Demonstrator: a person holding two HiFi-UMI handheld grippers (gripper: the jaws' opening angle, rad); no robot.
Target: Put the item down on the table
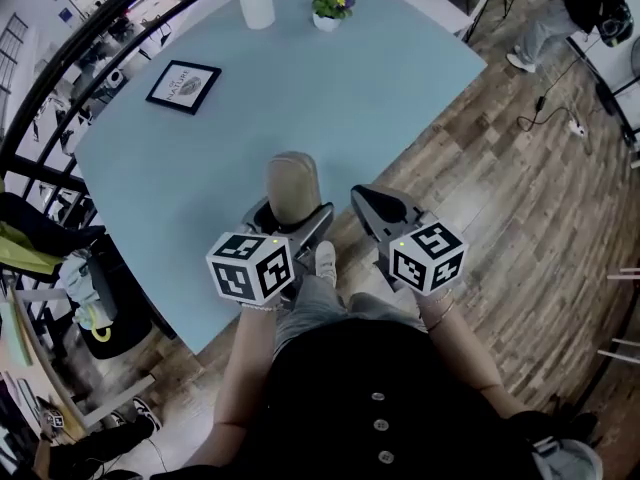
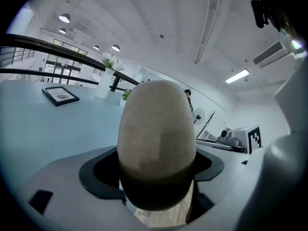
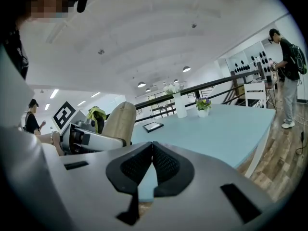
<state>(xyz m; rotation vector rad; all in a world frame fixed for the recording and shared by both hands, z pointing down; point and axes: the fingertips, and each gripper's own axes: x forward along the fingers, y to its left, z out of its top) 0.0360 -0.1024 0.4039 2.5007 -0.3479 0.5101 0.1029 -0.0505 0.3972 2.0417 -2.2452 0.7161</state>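
Squeezed between the jaws of the left gripper (image 2: 156, 191): a tan item (image 2: 156, 129), round on top, darker near the bottom, standing up straight. No label or writing to see on it. Held at the near edge of the light blue surface (image 1: 350, 108), with a bit of wood floor (image 1: 520, 198) showing under the jaws. Hard to tell whether touching the surface or not.

Jaws of the right gripper (image 3: 152, 150) pressed together at the tips, with nothing in them. Hangs just beside the left one, by the same edge, pointing the same way.

Black and white square marks on the left cube (image 1: 250, 266) and the right cube (image 1: 428, 256).

Farther back on the surface, well apart from the item: a black picture frame (image 1: 183, 86) with a drawing and some letters too small to read. Past that, a white vase (image 1: 256, 0) and a small white flower pot (image 1: 331, 8) with purple and yellow blooms. A person (image 3: 286, 76) standing far off to the right.

Both bare forearms reaching forward and down.
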